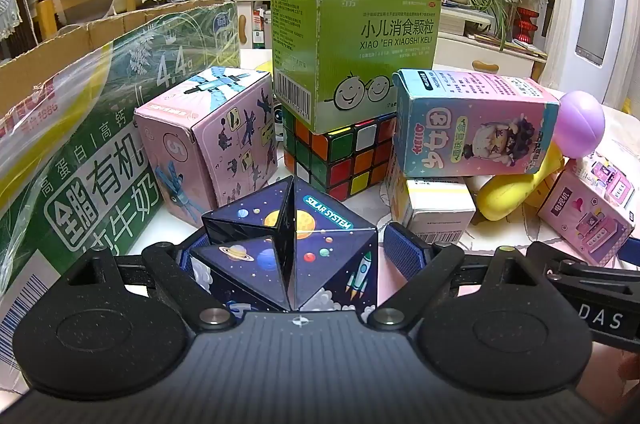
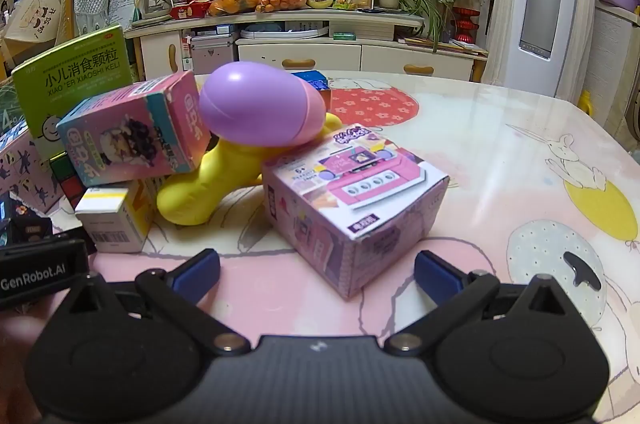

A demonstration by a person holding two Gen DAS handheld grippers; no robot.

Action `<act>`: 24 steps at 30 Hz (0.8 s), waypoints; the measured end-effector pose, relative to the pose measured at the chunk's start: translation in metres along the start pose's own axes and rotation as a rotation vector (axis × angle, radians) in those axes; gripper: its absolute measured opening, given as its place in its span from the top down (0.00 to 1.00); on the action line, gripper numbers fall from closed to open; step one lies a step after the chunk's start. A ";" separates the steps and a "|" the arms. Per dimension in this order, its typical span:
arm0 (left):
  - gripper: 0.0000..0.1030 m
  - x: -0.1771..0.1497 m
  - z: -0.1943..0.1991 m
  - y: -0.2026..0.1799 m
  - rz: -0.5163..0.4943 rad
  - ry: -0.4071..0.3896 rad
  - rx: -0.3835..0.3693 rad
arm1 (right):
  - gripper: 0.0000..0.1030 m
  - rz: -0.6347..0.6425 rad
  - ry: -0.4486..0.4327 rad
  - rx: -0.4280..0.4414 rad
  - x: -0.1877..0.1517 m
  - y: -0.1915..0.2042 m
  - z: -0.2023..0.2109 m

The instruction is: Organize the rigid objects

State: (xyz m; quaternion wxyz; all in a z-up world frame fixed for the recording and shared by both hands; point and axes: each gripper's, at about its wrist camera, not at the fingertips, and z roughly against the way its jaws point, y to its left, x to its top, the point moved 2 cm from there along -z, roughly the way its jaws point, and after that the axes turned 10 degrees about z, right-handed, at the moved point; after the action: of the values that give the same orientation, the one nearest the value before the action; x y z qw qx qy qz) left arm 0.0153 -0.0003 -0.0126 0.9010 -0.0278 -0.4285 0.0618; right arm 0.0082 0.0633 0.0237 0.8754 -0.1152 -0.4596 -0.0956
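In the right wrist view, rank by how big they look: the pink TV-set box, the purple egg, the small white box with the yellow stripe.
1. pink TV-set box, though it sits nearest the camera, which inflates it.
2. purple egg.
3. white box with the yellow stripe, clearly smallest.

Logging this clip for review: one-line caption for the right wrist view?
Open right gripper faces a pink-and-purple toy carton on the table, beyond it a purple-and-pink plastic egg.
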 end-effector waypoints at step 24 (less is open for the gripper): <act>0.00 0.015 0.083 0.050 -0.062 -0.054 -0.052 | 0.01 -0.033 -0.161 -0.054 0.000 0.022 0.098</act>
State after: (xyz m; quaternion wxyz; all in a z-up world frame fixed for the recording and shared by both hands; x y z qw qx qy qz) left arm -0.0440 0.0506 0.0456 0.8895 -0.0362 -0.4549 0.0233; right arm -0.0627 0.1123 0.0755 0.8306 -0.1386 -0.5274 -0.1126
